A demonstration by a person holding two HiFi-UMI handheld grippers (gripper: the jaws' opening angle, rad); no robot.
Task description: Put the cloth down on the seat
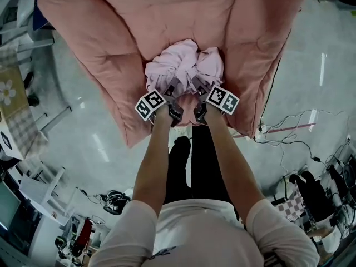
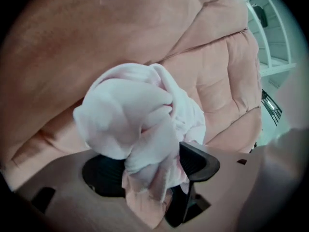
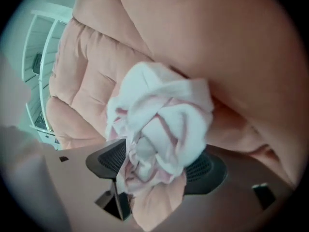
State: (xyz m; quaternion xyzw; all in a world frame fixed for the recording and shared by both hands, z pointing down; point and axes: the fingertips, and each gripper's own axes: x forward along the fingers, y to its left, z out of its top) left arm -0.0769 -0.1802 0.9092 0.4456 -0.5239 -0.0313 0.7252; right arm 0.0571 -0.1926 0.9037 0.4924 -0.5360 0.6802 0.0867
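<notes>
Padding of the salmon-pink quilted fabric seat [image 1: 105,32] fills the upper half of the head view. The crumpled pale pink-and-white cloth bundle [image 1: 186,65] appears to rest at its centre, just at 12 o'clock of both tools. The left gripper [image 2: 149,166] and the right gripper [image 3: 154,161] each stand with jaws spread wide and pads not pinching, yet folds of cloth drape between each pair. Pulling back toward 6 o'clock could snag those folds on a ribbed pad and drag the bundle off the cushion's front edge.
</notes>
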